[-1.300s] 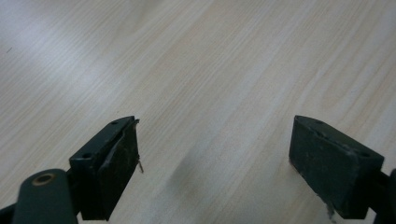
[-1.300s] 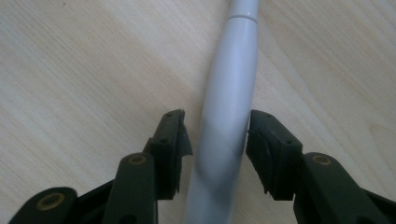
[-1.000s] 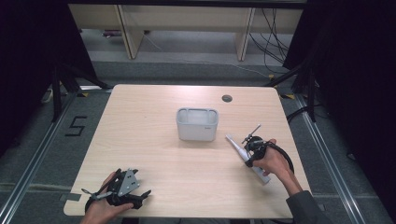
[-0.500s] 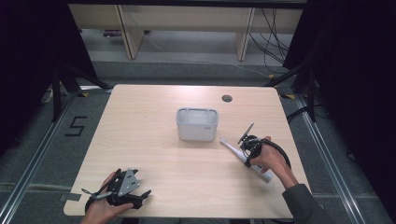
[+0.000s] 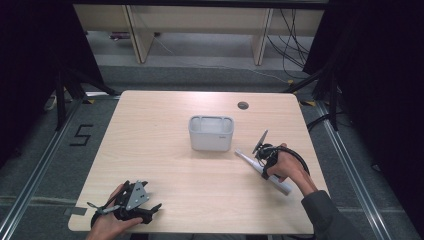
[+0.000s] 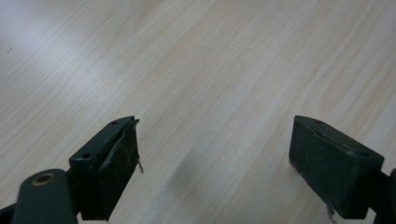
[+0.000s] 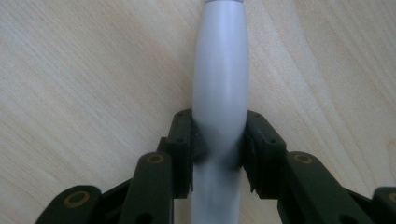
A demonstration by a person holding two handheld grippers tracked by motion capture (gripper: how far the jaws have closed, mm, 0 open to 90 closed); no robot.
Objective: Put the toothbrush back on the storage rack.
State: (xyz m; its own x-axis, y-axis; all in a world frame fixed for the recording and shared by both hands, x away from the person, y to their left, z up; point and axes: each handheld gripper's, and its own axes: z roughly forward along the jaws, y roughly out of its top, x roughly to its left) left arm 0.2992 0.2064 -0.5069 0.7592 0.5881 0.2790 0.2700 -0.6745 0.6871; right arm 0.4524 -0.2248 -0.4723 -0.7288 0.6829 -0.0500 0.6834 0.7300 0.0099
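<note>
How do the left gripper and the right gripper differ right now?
The left gripper stands open with bare table between its jaws; the right gripper is shut on the grey handle. The left sits near the table's front edge, the right closer to the white bin. Both have black jaws.

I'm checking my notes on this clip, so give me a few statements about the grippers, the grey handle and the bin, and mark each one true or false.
1. The right gripper has its jaws closed on the grey handle. True.
2. The grey handle lies inside the white bin. False: it is outside, over the table to the right of the bin.
3. The left gripper holds nothing, and bare wood shows between its jaws. True.
4. The left gripper is next to the bin. False: it sits near the table's front left corner, well apart from the bin.
5. The bin stands near the middle of the table. True.
</note>
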